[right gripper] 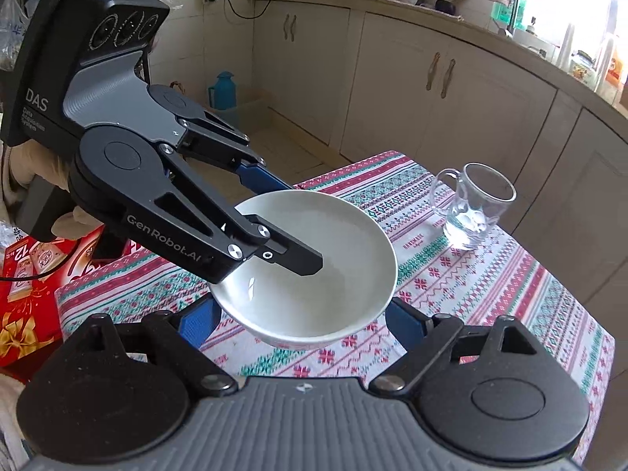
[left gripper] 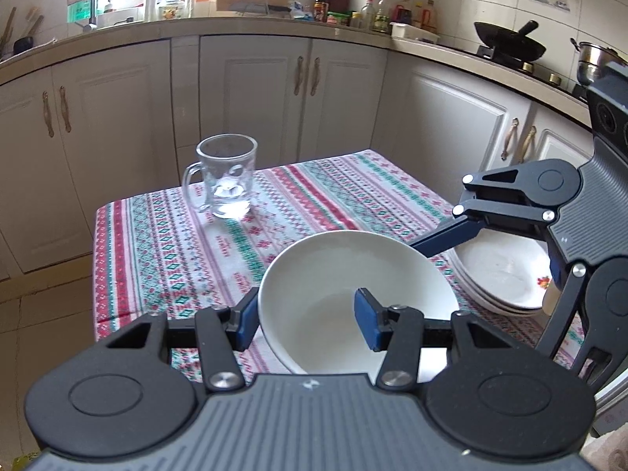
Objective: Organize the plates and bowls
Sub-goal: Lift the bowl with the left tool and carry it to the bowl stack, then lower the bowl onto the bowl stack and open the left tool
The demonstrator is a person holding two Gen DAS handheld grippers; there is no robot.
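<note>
Bowl [left gripper: 345, 294]: white, tilted, lifted off the cloth and held by its rim, directly ahead of the left claw [left gripper: 310, 318]. One blue pad sat outside the wall and the other inside, clamped on the rim.

Right claw [right gripper: 302, 318]: jaws spread wide, one pad on each side of the bowl's underside; contact could not be confirmed. In the left view its upper finger reached toward the bowl's far rim.

Stack of plates [left gripper: 506, 274]: white, shallow, a small red motif on the top one; to the right of the left claw, under the right claw's body.

Glass mug [left gripper: 225, 176]: clear, upright, handled, well ahead of the left claw and to its left.

Tablecloth [left gripper: 165, 243]: striped red, green and white, covering the table.

Red box [right gripper: 27, 286]: to the left of the right claw, off the table's edge.
</note>
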